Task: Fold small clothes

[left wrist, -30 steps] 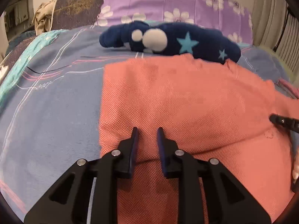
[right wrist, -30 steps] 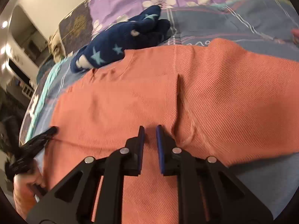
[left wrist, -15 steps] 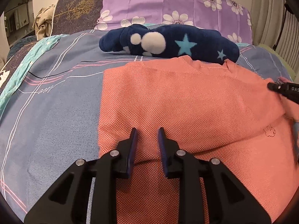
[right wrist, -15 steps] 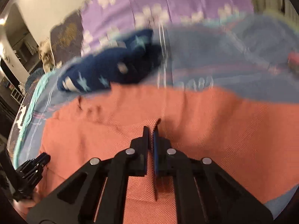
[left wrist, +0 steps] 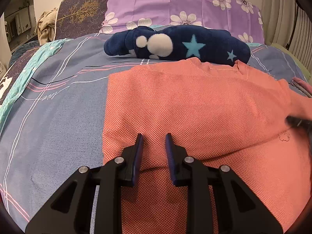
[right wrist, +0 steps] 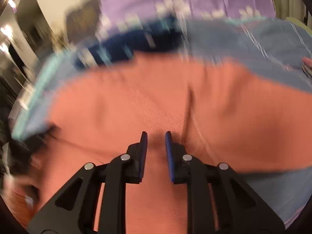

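Now, here is your scene, line by line.

Bed: your blue striped bedspread carries everything.

Garment: the salmon knit top lies spread flat across the bed, with a fold running over its near part in the left wrist view.

Neighbour: a navy plush garment with stars lies at the far edge of the top, touching its neckline.

Further back: a purple flowered pillow stands behind the navy piece, and a dark pillow with a gold tree print is beside it.

Far right: a bit of pink cloth peeks out at the bed's edge.

Left gripper: your fingers are spread apart over the near left part of the top, nothing between them.

Right gripper: fingers spread too, over the top beside a raised crease; this view is heavily blurred.

Obstruction: the right gripper's dark blurred tip shows at the right edge of the left wrist view, on the top.
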The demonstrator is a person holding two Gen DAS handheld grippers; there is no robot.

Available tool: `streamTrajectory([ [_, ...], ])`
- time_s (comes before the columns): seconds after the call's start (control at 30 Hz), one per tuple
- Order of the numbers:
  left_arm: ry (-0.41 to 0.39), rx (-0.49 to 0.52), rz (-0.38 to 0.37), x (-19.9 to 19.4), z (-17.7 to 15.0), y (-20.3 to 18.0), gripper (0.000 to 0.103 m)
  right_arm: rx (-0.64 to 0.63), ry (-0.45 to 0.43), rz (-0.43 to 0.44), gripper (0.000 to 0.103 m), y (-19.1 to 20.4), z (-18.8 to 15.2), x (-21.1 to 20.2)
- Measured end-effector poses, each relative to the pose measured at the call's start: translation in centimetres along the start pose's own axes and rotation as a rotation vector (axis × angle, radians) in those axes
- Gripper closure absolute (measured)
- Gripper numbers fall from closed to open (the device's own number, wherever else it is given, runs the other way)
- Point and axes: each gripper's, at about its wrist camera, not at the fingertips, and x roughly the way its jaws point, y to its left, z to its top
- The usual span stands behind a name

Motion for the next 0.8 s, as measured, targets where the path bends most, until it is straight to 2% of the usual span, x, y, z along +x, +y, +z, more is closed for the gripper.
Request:
streamTrajectory([
  [0.1,-0.001,-0.008,-0.008,0.0,0.0,0.2,0.077,0.061,-0.024,0.03,0.089,-1.1,-0.3,-2.6],
  [0.2,0.0,-0.01,-0.011,0.0,0.1,0.2,0.077,0.139,-0.159,0.008,0.079,-4.2,-0.4,-7.8],
  [0.23,0.0,-0.009,-0.01,0.0,0.1,0.2,0.077,0.189,-0.224,-0.026,0.073,-6.3,-0.7,-10.1],
  [0.33,-0.001,-0.007,-0.008,0.0,0.1,0.3,0.077,0.381,-0.366,-0.122,0.07,-13.3,-2.2,-16.1],
  [0.4,-0.001,-0.008,-0.009,0.0,0.1,0.2,0.077,0.53,-0.405,-0.149,0.068,-17.8,-3.8,-18.6],
  [0.47,-0.002,-0.006,-0.007,0.0,0.1,0.2,0.077,0.718,-0.448,-0.135,0.068,-22.5,-6.2,-21.0],
  [0.63,-0.002,0.0,0.001,0.0,0.1,0.1,0.077,0.924,-0.512,-0.105,0.065,-29.1,-9.0,-22.9],
  [0.7,-0.002,0.0,0.001,-0.1,0.1,0.1,0.077,0.972,-0.498,-0.05,0.06,-30.5,-9.1,-22.0],
  [0.8,-0.002,0.0,0.0,-0.1,0.1,0.0,0.077,1.066,-0.454,0.029,0.06,-31.9,-9.6,-20.3],
])
